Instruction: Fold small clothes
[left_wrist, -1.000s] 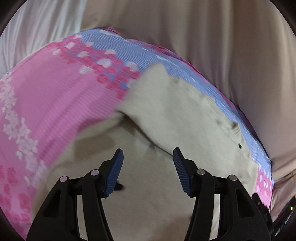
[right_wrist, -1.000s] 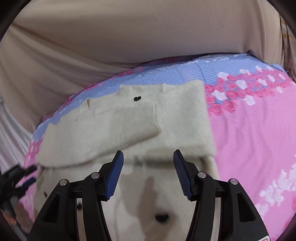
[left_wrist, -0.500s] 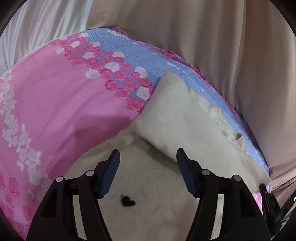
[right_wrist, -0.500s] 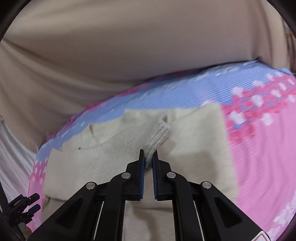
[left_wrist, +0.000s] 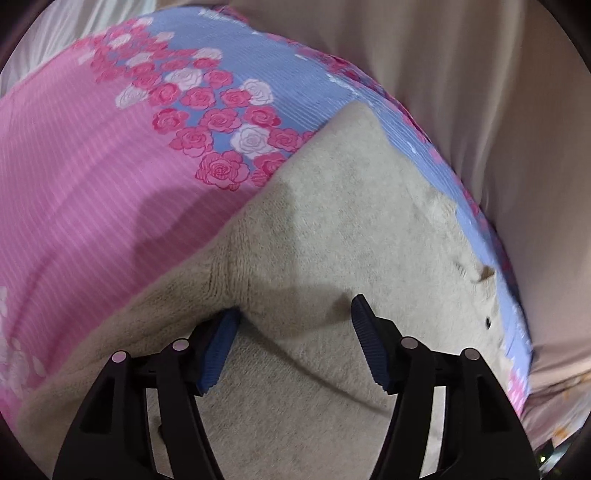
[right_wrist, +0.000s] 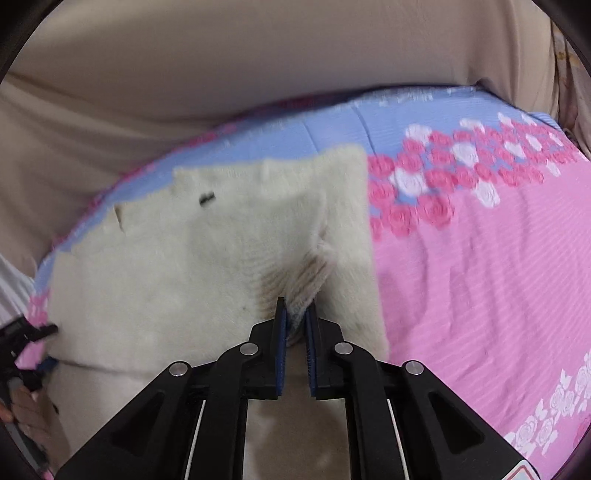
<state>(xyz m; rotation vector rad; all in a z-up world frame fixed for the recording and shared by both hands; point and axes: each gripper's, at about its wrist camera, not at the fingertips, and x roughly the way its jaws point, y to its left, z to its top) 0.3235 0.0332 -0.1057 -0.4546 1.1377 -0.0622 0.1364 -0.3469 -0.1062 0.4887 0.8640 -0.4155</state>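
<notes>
A small cream fuzzy sweater (left_wrist: 332, 221) lies partly folded on a pink and blue rose-print bedsheet (left_wrist: 92, 177). My left gripper (left_wrist: 291, 325) is open, low over the sweater, with its left finger tucked under a raised fold of the fabric. In the right wrist view the sweater (right_wrist: 192, 258) lies with a sleeve folded across it. My right gripper (right_wrist: 295, 314) is shut on the ribbed sleeve cuff (right_wrist: 306, 284), which bunches up between the pads.
Beige draped cloth (right_wrist: 258, 66) hangs behind the bed's far edge. The sheet (right_wrist: 480, 277) stretches to the right of the sweater. The other gripper and the hand holding it (right_wrist: 22, 369) show at the left edge of the right wrist view.
My right gripper closed on the sleeve cuff and has pulled it toward me. My left gripper moved down and forward, its left finger now under a fold of the sweater.
</notes>
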